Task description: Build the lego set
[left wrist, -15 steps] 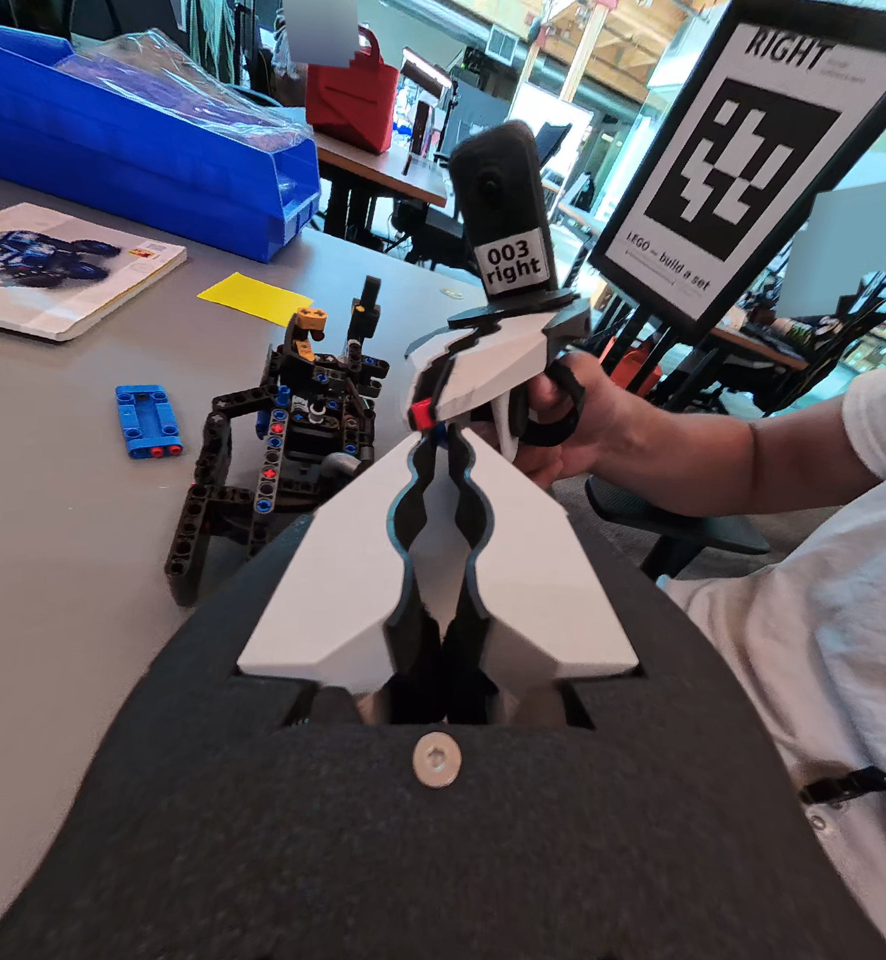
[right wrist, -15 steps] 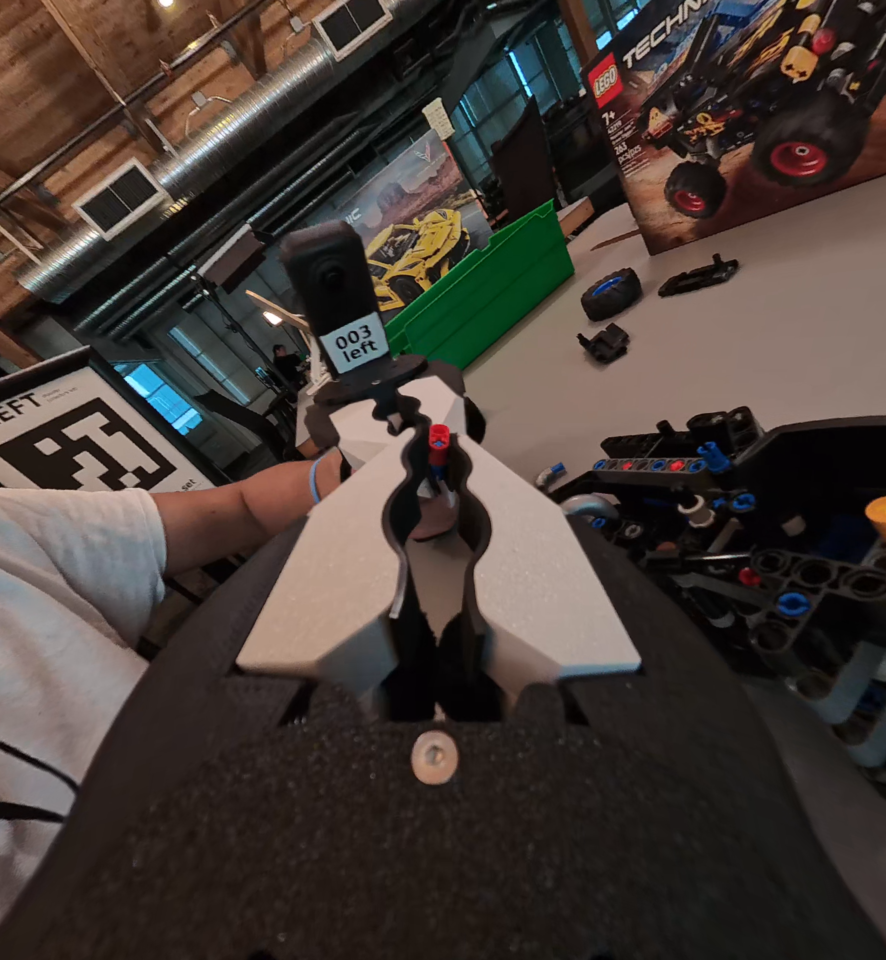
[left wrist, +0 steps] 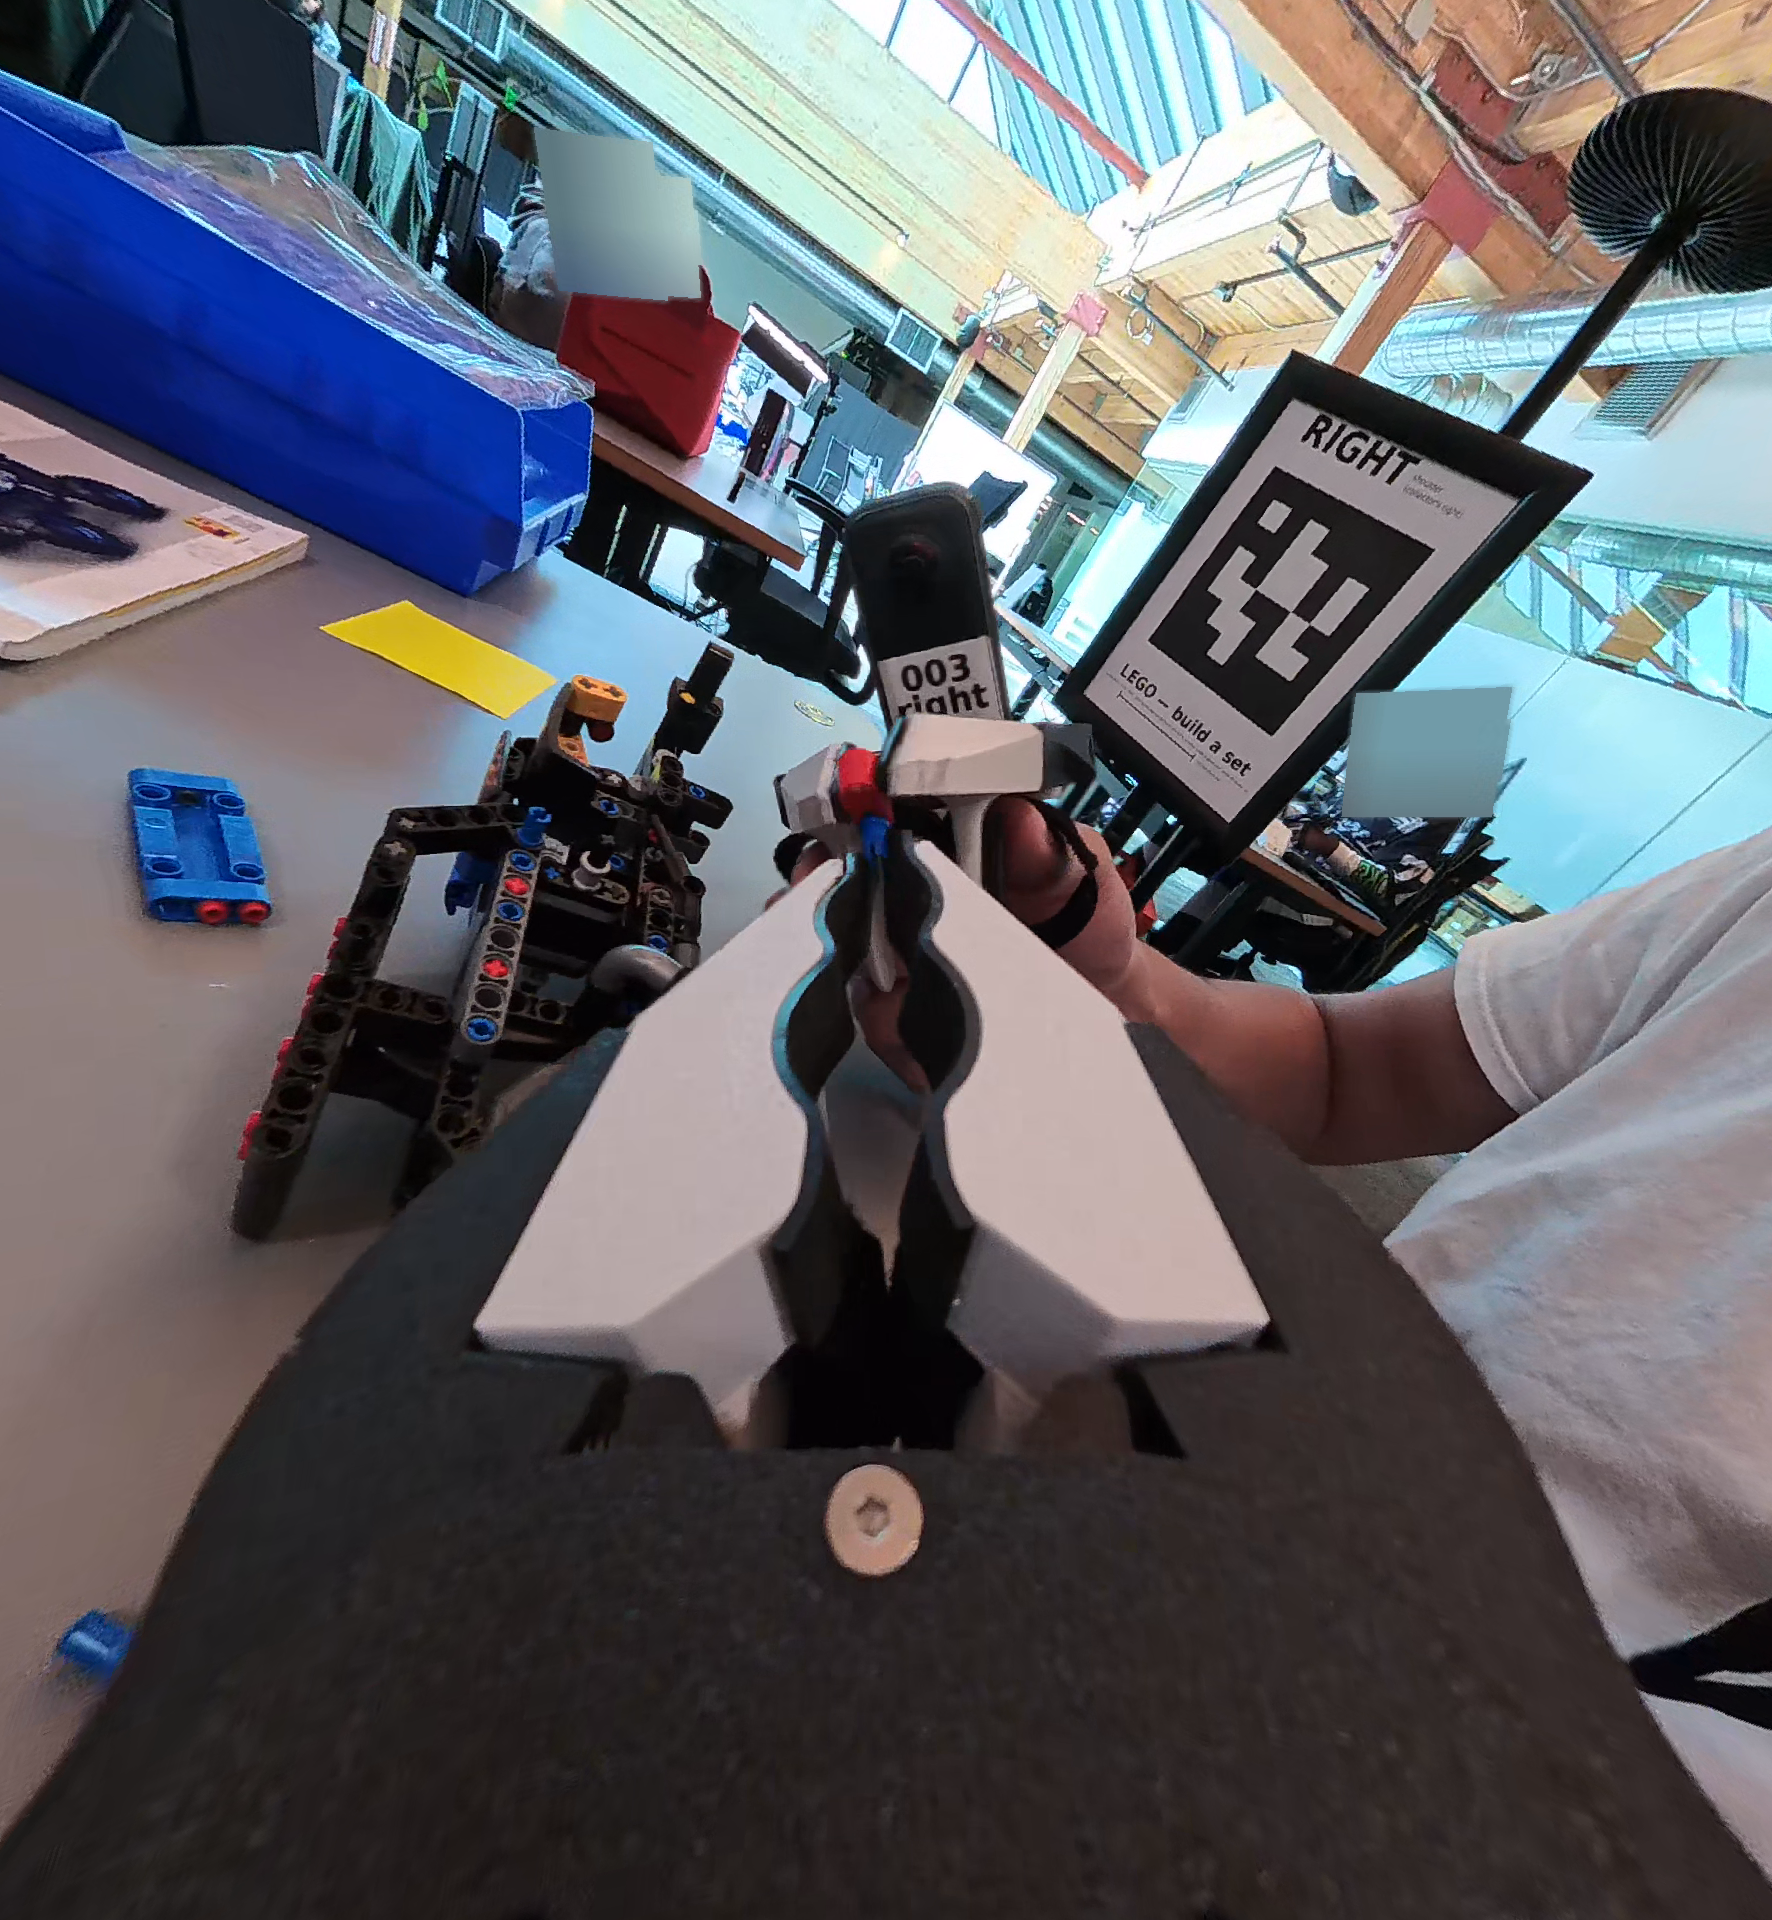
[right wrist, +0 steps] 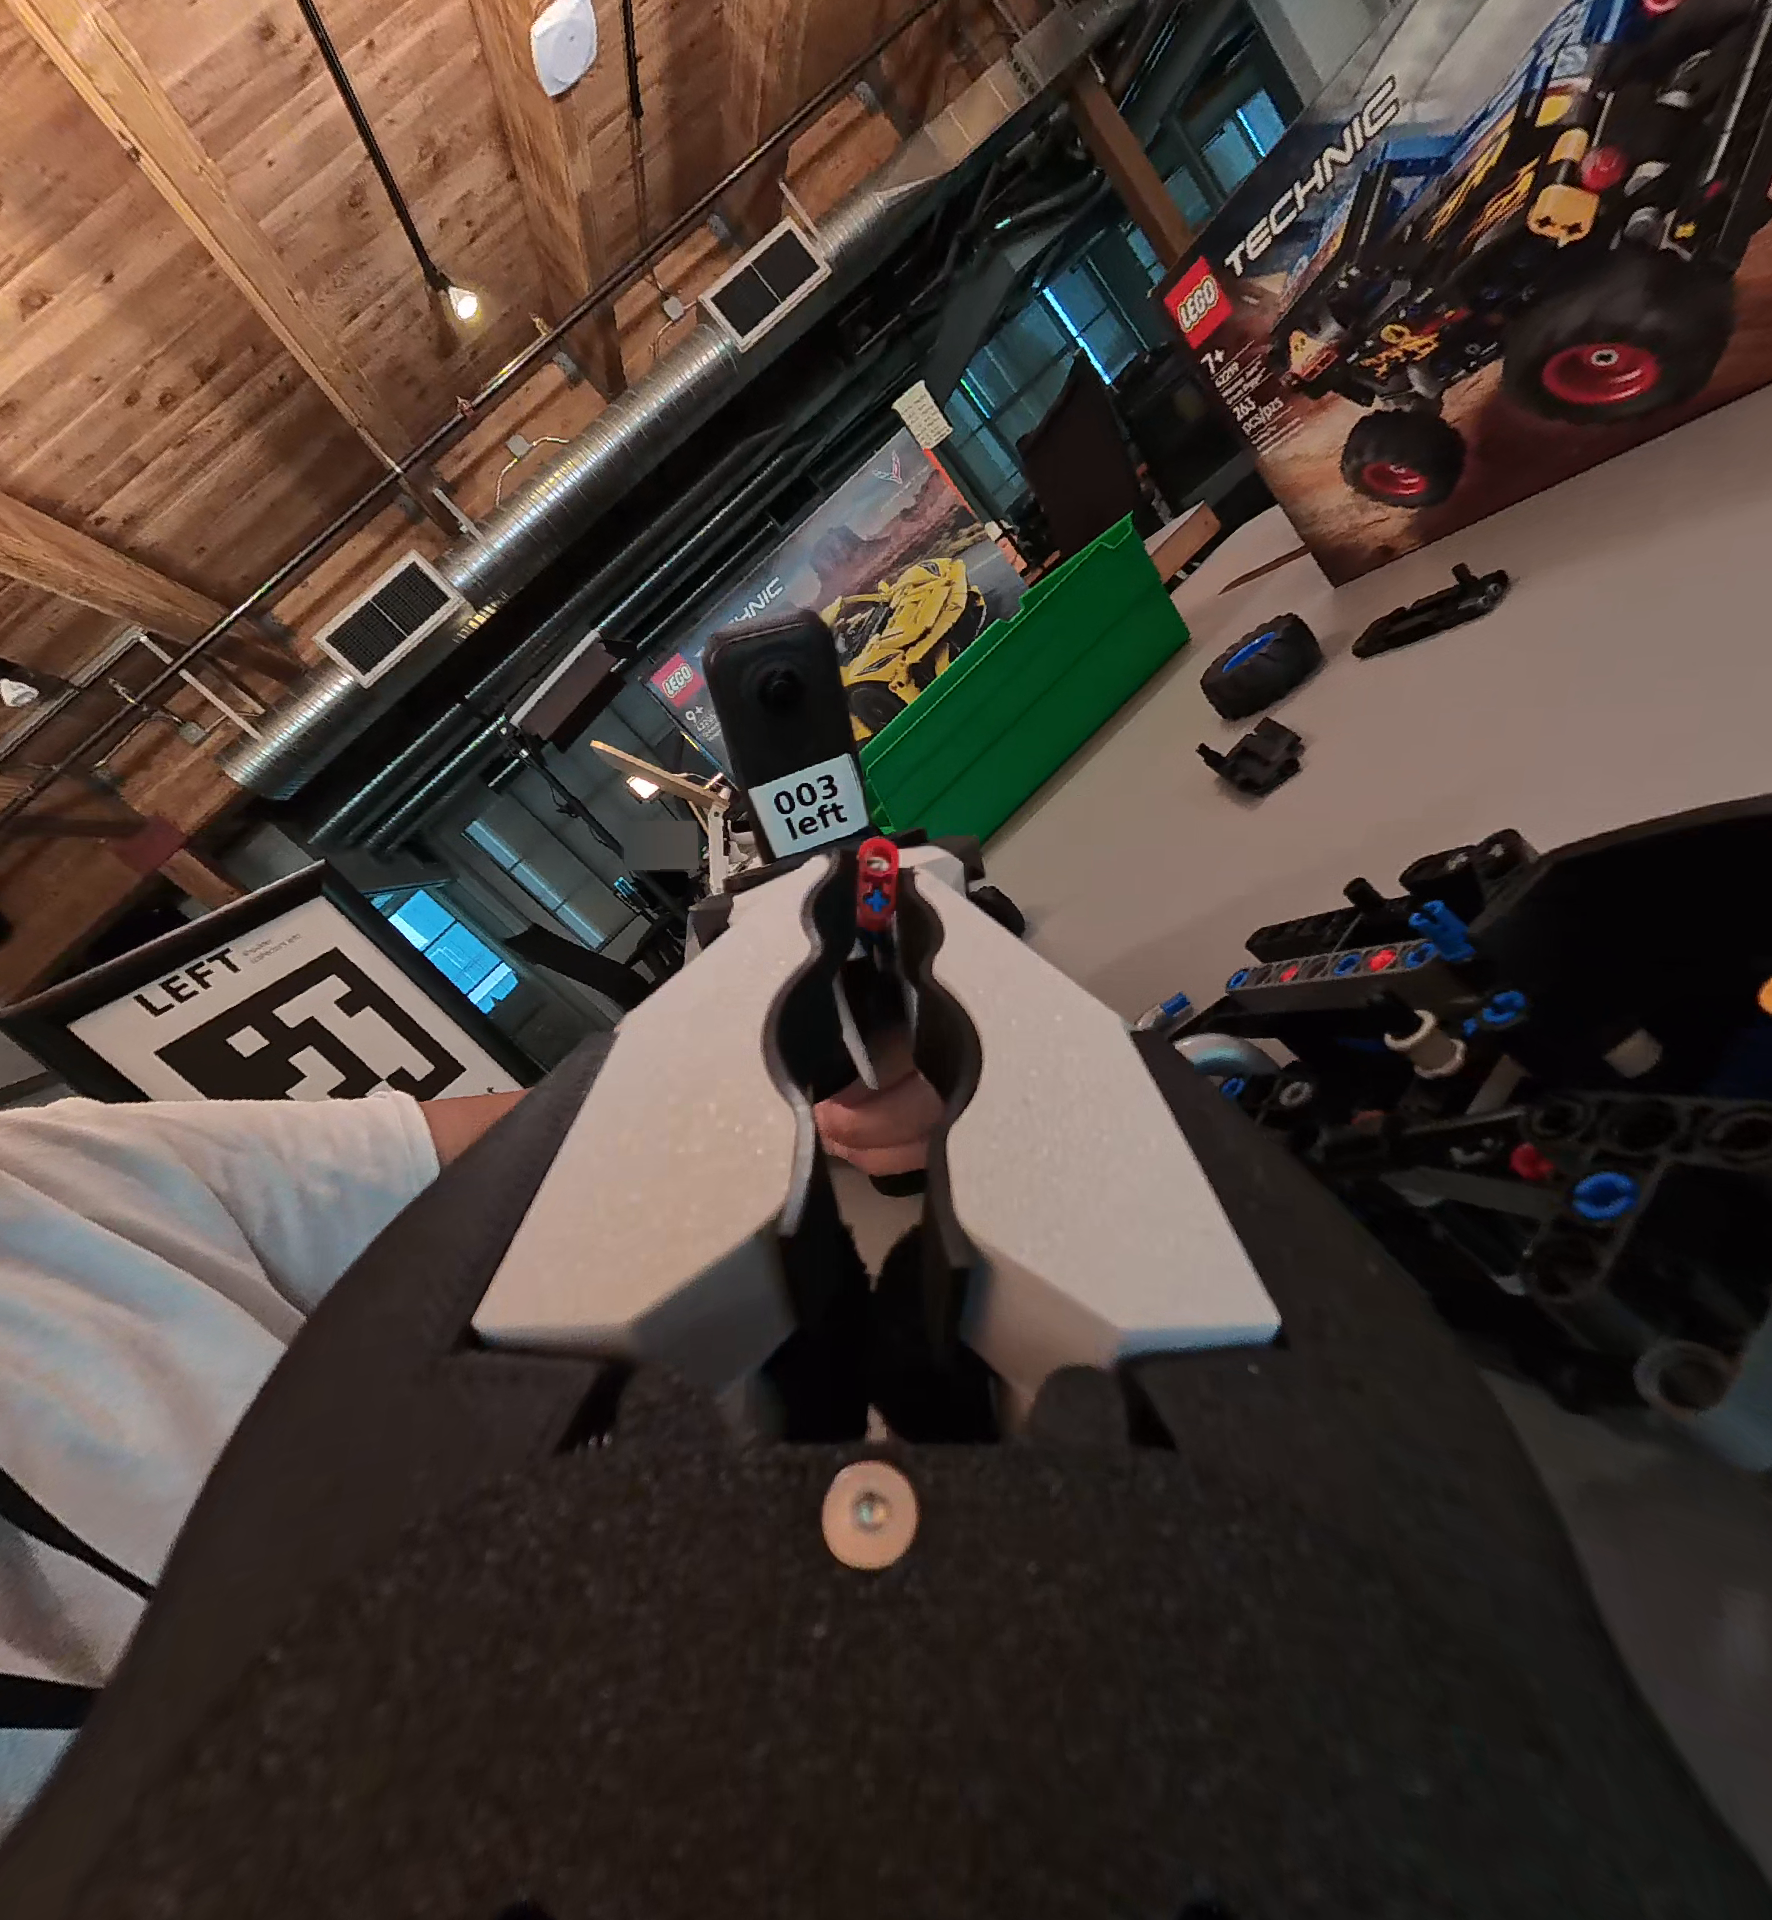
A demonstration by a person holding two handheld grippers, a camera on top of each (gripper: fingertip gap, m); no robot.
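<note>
**Clerk:** Both views have tipped upward since the earlier frame, so more ceiling shows. The right gripper (right wrist: pixel 878 906), seen from the left wrist view, has rolled from a slant to lying nearly level across the upper centre. Against its own tips, the piece it holds has not shifted.

**Checker:** Item one, the held parts?

**Clerk:** Red connector (right wrist: pixel 876 871), small. It sits at centre frame in the right wrist view, and the right gripper's fingers are closed on it. Its long axis stands upright in that frame, with the round end on top. Blue pin (left wrist: pixel 871 831), short. In the left wrist view it sticks out of the left gripper (left wrist: pixel 874 878), whose fingers are pressed together on it. Its long axis points up and away, and its far end meets the red connector. From the right wrist view only its cross-shaped end shows, in the connector's lower hole.

**Checker:** Both are off the table (left wrist: pixel 51 1091)?

**Clerk:** Yes, they are held in the air between the two tools. A hand (left wrist: pixel 1079 914) grips the right tool's handle.

**Checker:** Item two, the surroundings?

**Clerk:** Black frame build (left wrist: pixel 508 935), left of centre and just beside the left gripper's body.
- Blue plate (left wrist: pixel 196 844), flat on the table left of the build.
- Yellow paper (left wrist: pixel 435 657), behind the build.
- Booklet (left wrist: pixel 82 551) and blue bin (left wrist: pixel 238 343), upper left.
- Loose blue peg (left wrist: pixel 92 1645), lower left edge.

In the right wrist view:
- Green bin (right wrist: pixel 1027 686), centre right.
- Wheel (right wrist: pixel 1261 677), beside the green bin.
- Printed box (right wrist: pixel 1536 260), upper right.
</note>
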